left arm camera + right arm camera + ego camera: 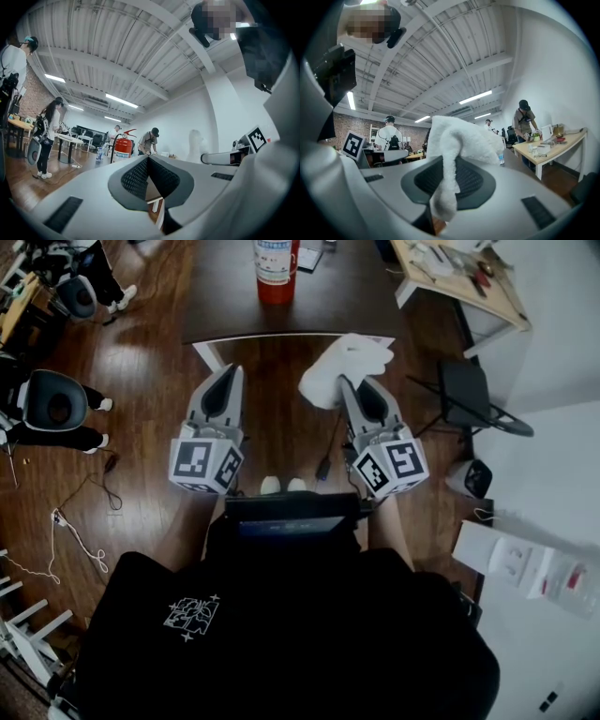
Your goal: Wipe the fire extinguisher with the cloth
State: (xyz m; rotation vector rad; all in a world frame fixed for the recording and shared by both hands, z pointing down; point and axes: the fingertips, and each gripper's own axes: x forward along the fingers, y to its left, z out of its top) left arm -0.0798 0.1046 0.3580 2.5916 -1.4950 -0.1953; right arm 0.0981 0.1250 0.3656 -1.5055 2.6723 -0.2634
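A red fire extinguisher (276, 270) with a white label stands on the dark table (225, 306) ahead of me; the left gripper view shows the extinguisher (123, 146) beyond my jaws. My left gripper (228, 374) is shut with nothing in it, held short of the table's near edge. My right gripper (346, 382) is shut on a white cloth (344, 367), which bunches up above the jaws and hangs over them, the cloth (457, 150) filling the middle of the right gripper view. Both grippers point toward the table, level with each other.
A black folding chair (471, 395) stands right of the table, and a light wooden desk (464, 277) with tools lies at the far right. Cables (80, 531) trail on the wood floor at left. Several people (48, 136) stand around the room.
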